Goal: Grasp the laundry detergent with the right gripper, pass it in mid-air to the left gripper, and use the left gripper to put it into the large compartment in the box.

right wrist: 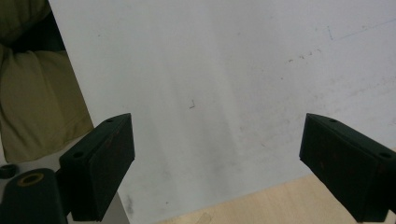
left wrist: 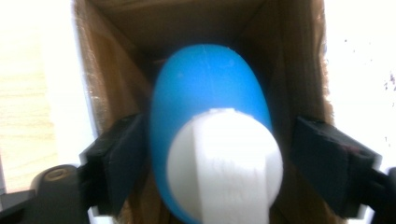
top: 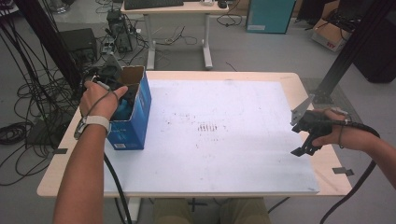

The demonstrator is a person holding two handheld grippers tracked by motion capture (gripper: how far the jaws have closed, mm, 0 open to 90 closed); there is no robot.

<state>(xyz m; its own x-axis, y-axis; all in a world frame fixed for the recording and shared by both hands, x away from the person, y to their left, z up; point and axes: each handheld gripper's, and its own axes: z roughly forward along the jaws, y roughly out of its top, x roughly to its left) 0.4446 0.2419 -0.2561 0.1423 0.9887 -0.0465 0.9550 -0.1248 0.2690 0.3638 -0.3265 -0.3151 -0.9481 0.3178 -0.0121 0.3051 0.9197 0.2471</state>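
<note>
At the left edge of the table (top: 243,77), an open-topped blue box (top: 135,122) stands upright, and the left gripper (left wrist: 210,163) is held down into its mouth by the left hand (top: 96,99), seemingly so that an item can be lowered inside. In the left gripper view, a blue egg-shaped object (left wrist: 205,88) with a white cap (left wrist: 224,163) is seen between the jaws, inside the brown cardboard walls of the box. The jaws are spread, with a clear gap on the right side and the left pad just beside or barely touching the object; it is judged to have been let go so that it rests in the box. The right gripper (top: 306,135) is held well apart at the right edge of the white sheet (top: 224,140), its jaws spread wide and empty, apparently parked out of the way.
</note>
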